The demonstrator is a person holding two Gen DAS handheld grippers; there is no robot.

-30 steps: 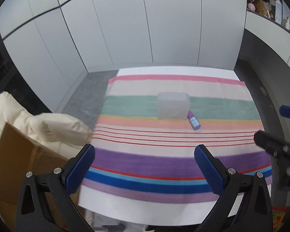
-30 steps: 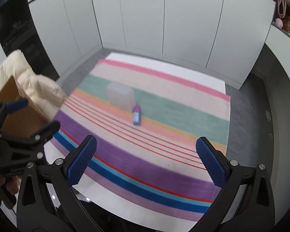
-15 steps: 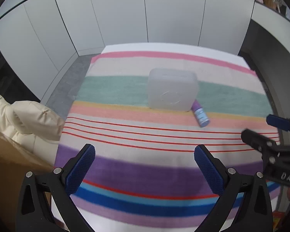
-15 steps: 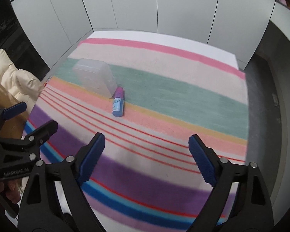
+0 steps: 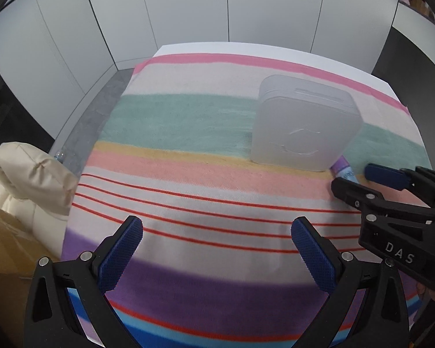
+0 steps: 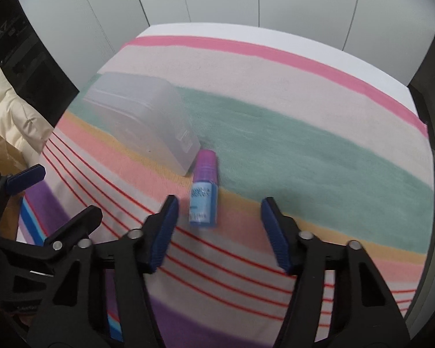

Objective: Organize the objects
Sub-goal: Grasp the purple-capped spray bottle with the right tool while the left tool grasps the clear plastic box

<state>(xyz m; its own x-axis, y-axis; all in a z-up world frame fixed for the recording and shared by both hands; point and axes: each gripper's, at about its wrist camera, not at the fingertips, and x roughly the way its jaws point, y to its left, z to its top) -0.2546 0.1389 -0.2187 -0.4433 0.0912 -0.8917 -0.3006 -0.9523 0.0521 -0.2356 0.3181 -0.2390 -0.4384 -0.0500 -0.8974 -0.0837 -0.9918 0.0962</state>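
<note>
A frosted plastic box (image 5: 306, 129) (image 6: 148, 119) lies on a striped cloth (image 5: 188, 179) (image 6: 304, 150). A small blue bottle with a purple cap (image 6: 204, 188) (image 5: 344, 171) lies flat against the box's near right corner. My right gripper (image 6: 219, 216) hovers just short of the bottle's blue end; its jaws are closing, with the bottle's end close to its left pad and the pads not touching it. It also shows in the left wrist view, right gripper (image 5: 359, 178), at the right edge. My left gripper (image 5: 216, 242) stands open over the red-lined band, nothing between its fingers.
A cream padded jacket (image 5: 23, 179) (image 6: 11, 116) lies over a brown cardboard box (image 5: 5, 255) left of the cloth. White cabinet panels (image 5: 188, 8) stand behind the table. A dark gap runs along the right side.
Both grippers have come down and forward toward the cloth. The right gripper's jaws have narrowed and now sit close to the bottle. The box and bottle have stayed put.
</note>
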